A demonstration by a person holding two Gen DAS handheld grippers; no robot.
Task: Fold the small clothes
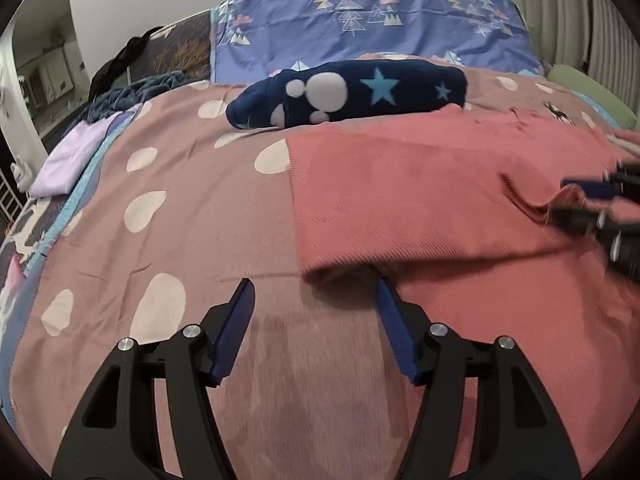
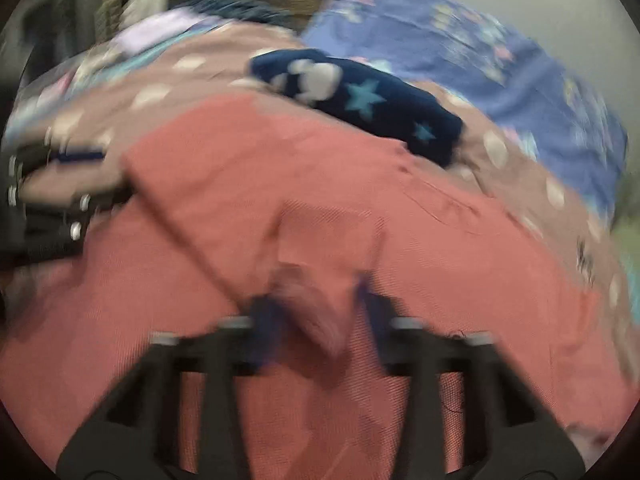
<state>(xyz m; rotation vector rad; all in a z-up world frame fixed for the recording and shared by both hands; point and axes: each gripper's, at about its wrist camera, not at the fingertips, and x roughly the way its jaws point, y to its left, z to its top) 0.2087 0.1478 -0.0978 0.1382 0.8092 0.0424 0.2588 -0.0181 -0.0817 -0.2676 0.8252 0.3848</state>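
Observation:
A salmon-red ribbed garment [image 1: 420, 200] lies on the bed, its left part folded over to a straight edge. My left gripper [image 1: 316, 292] is open just in front of the folded near corner, with nothing between its blue pads. It also shows at the left of the right wrist view, where the left gripper [image 2: 108, 176] hangs over the bedspread beside the garment [image 2: 240, 160]. My right gripper [image 2: 320, 312] is blurred, with a bunched fold of the red cloth between its fingers. In the left wrist view the right gripper [image 1: 568, 200] pinches a raised ridge of the garment's right side.
A folded navy fleece piece with stars and white spots [image 1: 352, 96] lies behind the garment. The pink dotted bedspread [image 1: 180, 220] covers the bed, a blue patterned pillow [image 1: 360, 28] lies at its head, a lilac folded cloth [image 1: 68, 160] at the left edge, and a green cushion [image 1: 588, 88] at the right.

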